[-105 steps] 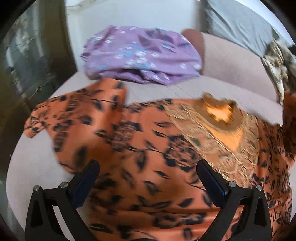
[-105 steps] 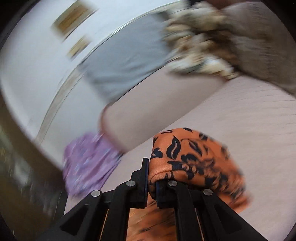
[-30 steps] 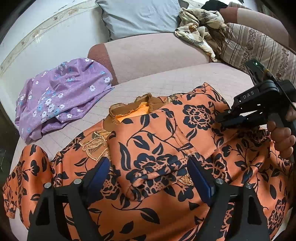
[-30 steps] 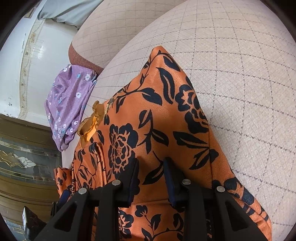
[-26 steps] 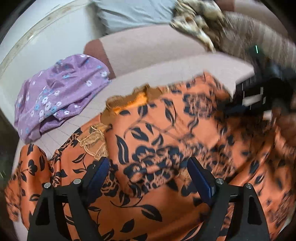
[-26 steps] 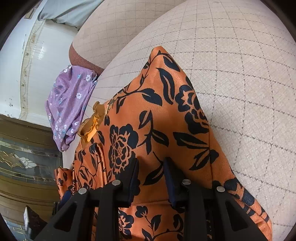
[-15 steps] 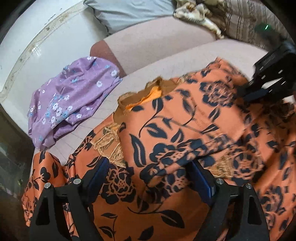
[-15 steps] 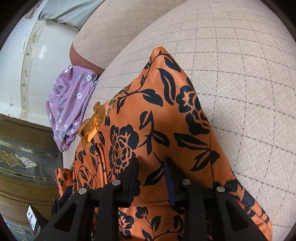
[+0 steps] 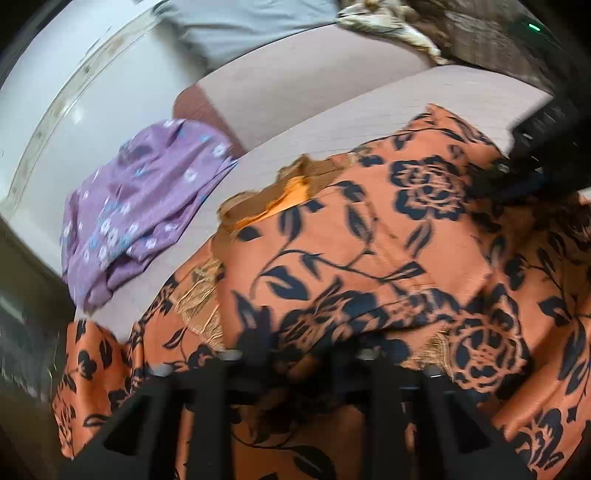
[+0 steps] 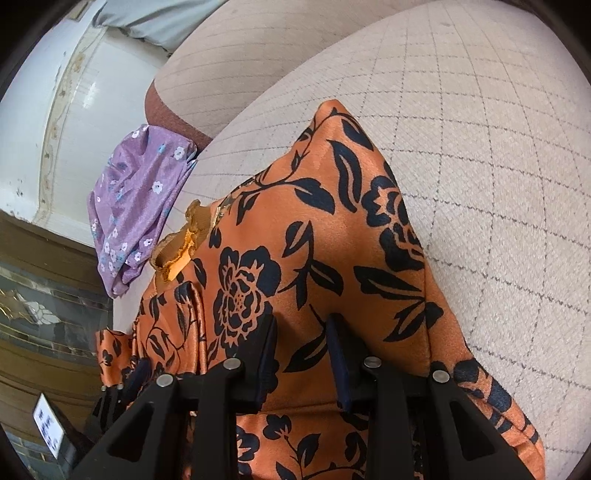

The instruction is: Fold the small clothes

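On sofa seat: orange black-flowered top, sleeve folded over. Left gripper clenched on cloth, right gripper released. Gold neckline trim only in left view.

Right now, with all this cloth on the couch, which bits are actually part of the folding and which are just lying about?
Part of the job:
- orange floral top, spread on the couch
- left gripper, closing on its fabric
- right gripper, resting on it

Just lying about:
- purple flowered garment
- grey pillow
- crumpled patterned cloth
- couch seat

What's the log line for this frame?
left tongs: shut on orange top | right tongs: part-open on its fold | purple garment: aside
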### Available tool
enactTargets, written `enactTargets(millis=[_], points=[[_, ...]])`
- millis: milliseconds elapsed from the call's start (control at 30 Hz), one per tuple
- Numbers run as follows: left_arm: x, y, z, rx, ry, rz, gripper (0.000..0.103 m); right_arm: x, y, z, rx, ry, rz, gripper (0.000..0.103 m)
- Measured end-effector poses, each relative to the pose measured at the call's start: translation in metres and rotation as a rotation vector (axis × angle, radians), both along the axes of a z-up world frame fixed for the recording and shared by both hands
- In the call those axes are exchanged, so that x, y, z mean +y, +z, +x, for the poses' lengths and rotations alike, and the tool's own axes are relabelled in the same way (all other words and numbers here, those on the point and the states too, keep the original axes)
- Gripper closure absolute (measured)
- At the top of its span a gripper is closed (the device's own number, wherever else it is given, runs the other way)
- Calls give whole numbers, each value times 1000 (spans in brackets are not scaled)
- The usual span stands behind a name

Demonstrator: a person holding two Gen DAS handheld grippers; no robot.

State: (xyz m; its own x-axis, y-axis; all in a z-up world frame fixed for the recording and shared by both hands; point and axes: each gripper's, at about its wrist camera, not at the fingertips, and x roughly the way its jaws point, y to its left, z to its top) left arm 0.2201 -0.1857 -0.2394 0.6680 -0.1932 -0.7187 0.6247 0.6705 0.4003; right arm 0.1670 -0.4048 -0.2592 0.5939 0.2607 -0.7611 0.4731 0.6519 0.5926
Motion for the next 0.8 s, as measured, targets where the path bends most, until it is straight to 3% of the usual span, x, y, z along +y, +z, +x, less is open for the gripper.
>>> enactTargets(millis=[33, 133, 300, 400, 467, 533, 600, 667, 767, 800], points=[[6, 3, 4, 9, 23, -21, 93, 1, 0, 0, -2, 3, -10, 71], [32, 25, 17, 42, 99, -155, 94, 3, 1, -1, -8, 11, -33, 71], [96, 53, 37, 105, 269, -343, 94, 8, 4, 0, -12, 23, -85, 71], [138, 59, 40, 129, 352, -403, 88, 12, 5, 1, -12, 30, -118, 71], [160, 64, 36, 80, 400, -386, 68, 13, 6, 1, -10, 31, -132, 71], [185, 74, 28, -5, 440, -377, 56, 14, 6, 2, -10, 31, -140, 71], [211, 82, 24, -52, 482, -394, 51, 15, 6, 2, -14, 34, -148, 71], [246, 86, 25, -80, 583, -419, 44, 15, 6, 1, -17, 37, -154, 71], [296, 79, 37, -68, 765, -456, 29, 16, 6, 0, -18, 35, -162, 71], [312, 74, 43, -51, 828, -479, 29, 16, 6, 0, -18, 35, -169, 71]])
